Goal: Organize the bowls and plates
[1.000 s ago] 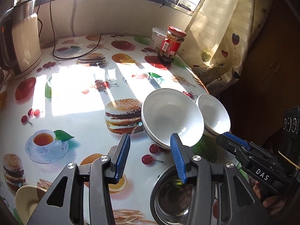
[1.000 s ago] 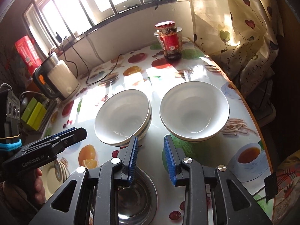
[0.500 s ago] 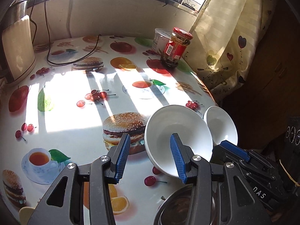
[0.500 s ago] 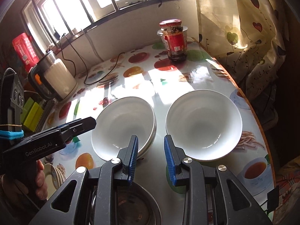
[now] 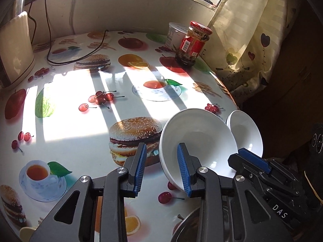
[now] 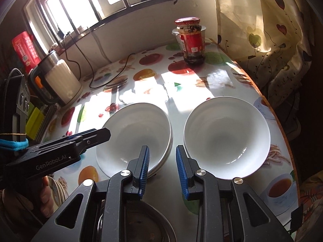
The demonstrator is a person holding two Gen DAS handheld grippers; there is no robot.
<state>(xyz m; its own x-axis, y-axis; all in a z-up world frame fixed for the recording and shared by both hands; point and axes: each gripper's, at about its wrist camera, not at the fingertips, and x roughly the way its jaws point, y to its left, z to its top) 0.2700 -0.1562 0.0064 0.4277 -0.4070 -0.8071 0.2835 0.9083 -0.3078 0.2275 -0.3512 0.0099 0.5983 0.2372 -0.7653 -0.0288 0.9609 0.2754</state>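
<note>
Two white bowl groups stand on the fruit-print table. A stack of white bowls [image 6: 135,135] [image 5: 199,141] is on the left, a single white bowl [image 6: 226,137] [image 5: 245,133] on the right. My left gripper [image 5: 162,169] is open, its right finger over the stack's near rim; it shows in the right wrist view [image 6: 90,139] at the stack's left rim. My right gripper [image 6: 162,171] is open and empty, just short of the gap between the bowls. A steel bowl [image 6: 145,223] [image 5: 189,227] lies under both grippers.
A red-lidded jar [image 6: 190,40] and a white tub [image 5: 175,34] stand at the far side by the curtain. A kettle [image 6: 58,80] with its cord is at the back left. Small plates [image 6: 58,187] lie at the front left. The table edge [image 6: 282,133] runs close to the single bowl.
Both grippers have moved forward toward the bowls. The left gripper's right finger now reaches over the stack's rim. Both stay open.
</note>
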